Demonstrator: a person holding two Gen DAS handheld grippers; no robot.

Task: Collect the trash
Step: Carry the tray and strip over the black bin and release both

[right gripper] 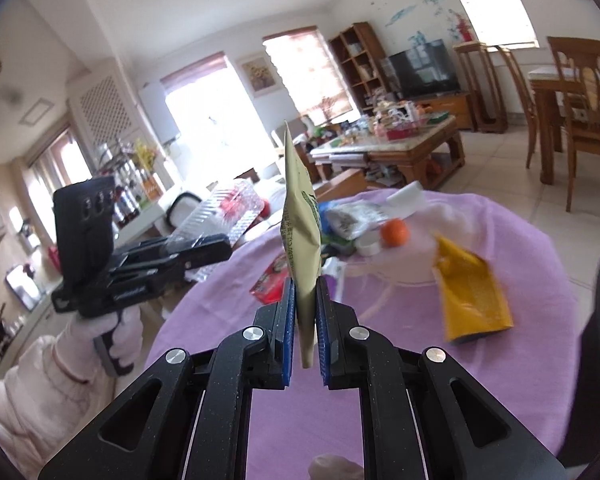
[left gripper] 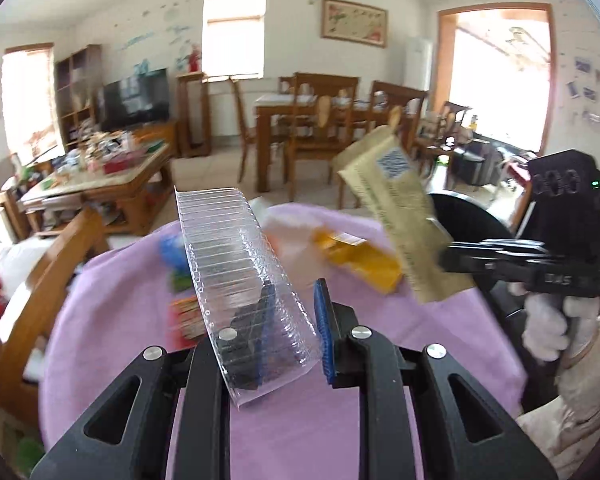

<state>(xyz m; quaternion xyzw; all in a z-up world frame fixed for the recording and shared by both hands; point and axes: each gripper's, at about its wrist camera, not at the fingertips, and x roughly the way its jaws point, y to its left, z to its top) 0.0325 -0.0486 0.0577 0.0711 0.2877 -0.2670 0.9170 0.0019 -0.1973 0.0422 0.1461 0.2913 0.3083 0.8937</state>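
Littering purple cloth (right gripper: 480,380): yellow packet (right gripper: 470,300), orange (right gripper: 395,232)

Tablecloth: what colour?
Plain lilac-pink tablecloth, no pattern; clearest in the right wrist view.

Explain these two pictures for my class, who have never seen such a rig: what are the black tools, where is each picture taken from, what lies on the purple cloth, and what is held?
There is no robot here. A person in white gloves holds a black hand tool in each hand, each ending in a two-finger claw. A camera on each tool looks forward along its fingers, so each picture shows its own claw from behind and the other tool from the side.

The left claw is shut on a clear plastic tray. The right claw is shut on a tan packet, held upright.

Both hang over a round table with a purple cloth. On the cloth lie a yellow pouch, an orange ball, a red wrapper and some white wrappers. Motion blurs them.
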